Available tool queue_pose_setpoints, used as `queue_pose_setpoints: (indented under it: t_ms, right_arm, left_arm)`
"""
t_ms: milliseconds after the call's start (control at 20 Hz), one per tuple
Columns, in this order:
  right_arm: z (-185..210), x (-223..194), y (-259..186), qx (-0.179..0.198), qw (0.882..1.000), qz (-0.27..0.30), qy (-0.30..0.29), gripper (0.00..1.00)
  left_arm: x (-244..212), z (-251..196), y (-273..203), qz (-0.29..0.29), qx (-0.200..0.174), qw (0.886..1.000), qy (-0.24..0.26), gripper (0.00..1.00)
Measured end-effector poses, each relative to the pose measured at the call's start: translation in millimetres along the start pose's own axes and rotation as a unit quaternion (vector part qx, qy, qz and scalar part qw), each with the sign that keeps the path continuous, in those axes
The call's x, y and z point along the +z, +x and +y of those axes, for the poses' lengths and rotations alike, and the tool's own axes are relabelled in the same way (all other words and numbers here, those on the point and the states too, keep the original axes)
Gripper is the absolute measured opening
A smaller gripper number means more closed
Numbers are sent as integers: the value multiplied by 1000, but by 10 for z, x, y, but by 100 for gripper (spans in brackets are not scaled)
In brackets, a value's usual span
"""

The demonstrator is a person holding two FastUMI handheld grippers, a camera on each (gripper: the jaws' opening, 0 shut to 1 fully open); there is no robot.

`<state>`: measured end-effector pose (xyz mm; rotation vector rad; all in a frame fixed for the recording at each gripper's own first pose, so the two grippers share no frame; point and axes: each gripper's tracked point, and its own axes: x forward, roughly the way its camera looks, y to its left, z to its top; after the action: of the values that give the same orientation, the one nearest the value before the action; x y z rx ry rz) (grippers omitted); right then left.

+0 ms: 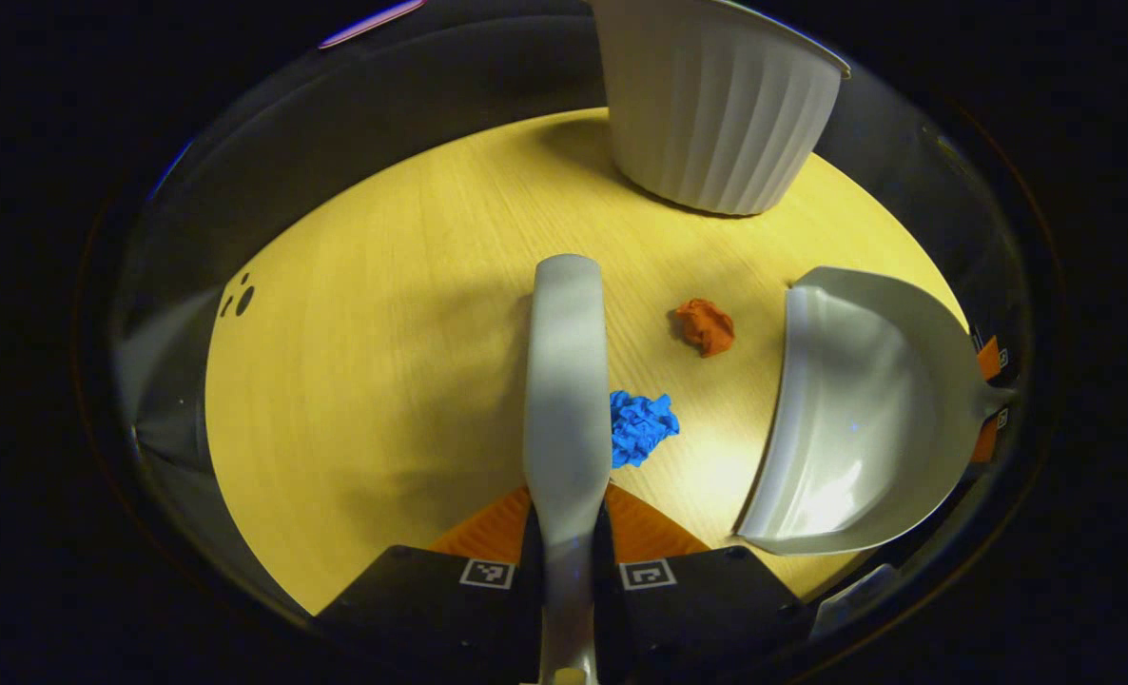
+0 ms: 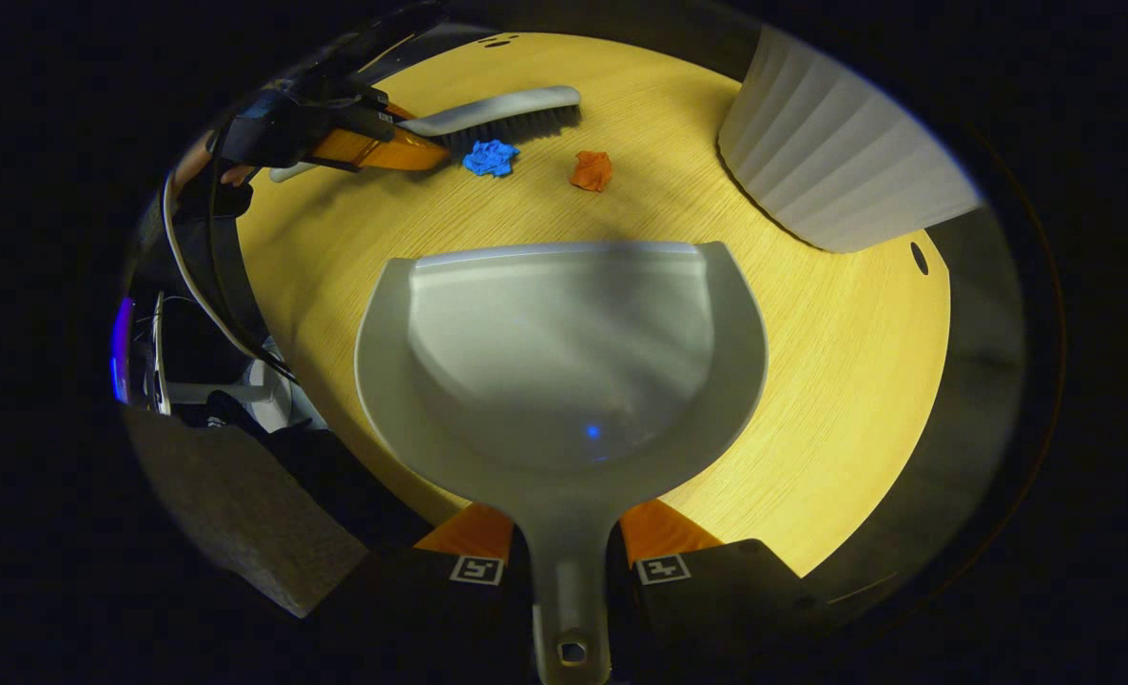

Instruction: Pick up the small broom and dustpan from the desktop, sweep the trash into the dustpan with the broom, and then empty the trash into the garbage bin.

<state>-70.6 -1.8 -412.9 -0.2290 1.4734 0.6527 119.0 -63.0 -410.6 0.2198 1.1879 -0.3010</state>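
Observation:
My left gripper (image 1: 566, 529) is shut on the handle of the small grey broom (image 1: 564, 381), whose back runs straight ahead over the yellow desktop (image 1: 374, 362). A blue crumpled scrap (image 1: 640, 426) lies just right of the broom head, and an orange scrap (image 1: 705, 325) lies farther ahead. In the right gripper view my right gripper (image 2: 567, 540) is shut on the handle of the grey dustpan (image 2: 564, 352), which rests open-mouthed toward the scraps. There the broom (image 2: 502, 111), blue scrap (image 2: 490, 157) and orange scrap (image 2: 591, 170) lie beyond the pan's lip. The left gripper (image 2: 374, 147) shows far left there.
A white ribbed garbage bin (image 1: 716, 105) stands at the far side of the desktop, also seen as the bin (image 2: 840, 162) at upper right. The dustpan (image 1: 849, 419) sits right of the scraps. The desk edge curves close on the left.

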Motion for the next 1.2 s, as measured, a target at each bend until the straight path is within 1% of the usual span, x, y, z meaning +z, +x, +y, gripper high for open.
queue_pose_setpoints:
  t_ms: [50,100,150,300,350,400,450,500,600,650,700,750,800,900,1000,1050,1100,1200]
  right_arm:
    - [-19,-4,20,0,1000,0,-1,40]
    - [-38,-5,37,0,1000,-1,-3,36]
    - [-56,-7,41,0,1000,-1,-6,35]
    - [-111,-30,77,-4,1000,-3,-19,36]
    - [-126,-21,76,-4,1000,-4,-22,35]
    - [-124,-41,97,-3,1000,-6,-22,40]
    - [-129,-57,102,-3,1000,-8,-22,31]
    - [-128,-61,116,-3,1000,-10,-22,36]
    - [-127,-61,150,-3,1000,-18,-21,36]
    - [-115,-50,165,-3,999,-30,-20,36]
    - [-117,-34,178,-6,999,-45,-19,36]
    - [-106,-48,191,-8,998,-56,-14,40]
    - [-83,-70,221,-10,998,-65,-9,35]
    - [-40,-79,297,-9,996,-85,0,35]
    - [-35,-85,340,-11,994,-107,5,35]
    - [-37,-78,331,-13,993,-118,7,35]
    - [-49,-75,319,-17,992,-128,11,35]
    - [-56,-92,220,-25,990,-137,26,36]
  left_arm:
    - [-15,-110,-11,0,-18,1000,3,26]
    - [-20,-174,-4,1,-36,999,6,24]
    - [-22,-262,-12,2,-52,999,11,26]
    - [-54,-493,-33,5,-96,995,32,25]
    - [-68,-578,-42,7,-113,993,38,25]
    - [-63,-701,-68,9,-136,990,43,26]
    - [-72,-800,-109,12,-154,987,44,26]
    - [-77,-895,-152,15,-172,984,41,26]
    - [-105,-1000,-217,24,-203,978,35,26]
    - [-131,-1054,-228,27,-211,976,38,26]
    - [-153,-1065,-247,27,-212,976,41,25]
    - [-174,-1048,-273,24,-209,977,41,26]
    - [-174,-1050,-314,18,-207,977,37,26]
    - [-132,-1037,-407,-5,-203,979,27,26]
    - [-70,-937,-512,-32,-185,982,8,26]
    - [-60,-859,-524,-44,-168,985,-4,25]
    - [-57,-725,-542,-56,-140,989,-17,24]
    - [-137,-419,-518,-70,-76,993,-52,26]
